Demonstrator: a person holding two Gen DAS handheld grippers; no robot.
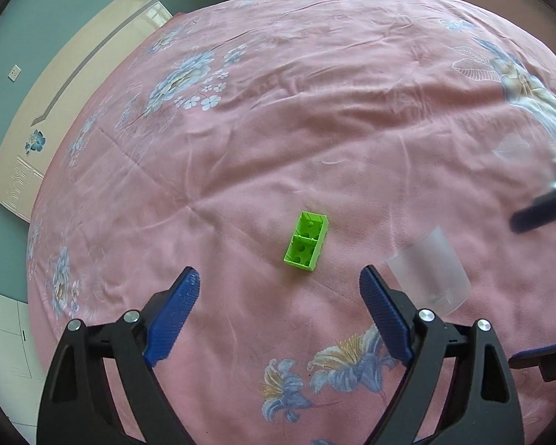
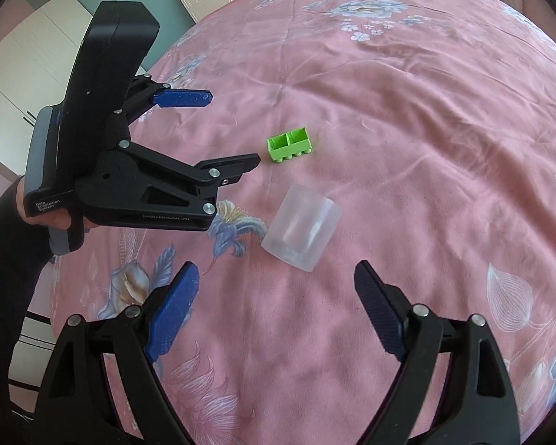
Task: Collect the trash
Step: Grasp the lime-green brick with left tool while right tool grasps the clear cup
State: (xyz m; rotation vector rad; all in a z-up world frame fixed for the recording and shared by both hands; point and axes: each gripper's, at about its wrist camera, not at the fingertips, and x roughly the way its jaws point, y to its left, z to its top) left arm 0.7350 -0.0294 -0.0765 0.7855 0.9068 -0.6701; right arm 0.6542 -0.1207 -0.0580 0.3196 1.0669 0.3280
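**Two open grippers above a pink bed holding a green block and a plastic cup**

Left wrist view: The left gripper (image 1: 280,278) points down at a pink floral bedspread (image 1: 315,129). Its two blue-padded fingers (image 1: 174,315) stand wide apart with nothing between them. Just beyond the fingertips, a small green building block (image 1: 306,241) lies on the bedspread, its hollow two-cell underside showing. To the right of the block, close to the right-hand finger, a frosted translucent plastic cup (image 1: 428,272) lies on its side. Far right of the block, a blurred dark part of the other gripper enters at the edge. Left of the bed, a cream headboard (image 1: 66,92) stands against a blue-grey wall.

Right wrist view: The right gripper (image 2: 276,282) also points down at the bedspread (image 2: 426,111), its fingers (image 2: 174,315) spread wide and empty. The cup (image 2: 302,228) lies on its side just ahead of the fingertips. Just beyond the cup sits the green block (image 2: 288,144), studs facing the camera. Left of the block, the left gripper (image 2: 233,129) reaches in with its fingers wide apart, the nearer tip just beside the block, whether touching I cannot tell. A person's hand (image 2: 52,218) in a dark sleeve holds its handle.
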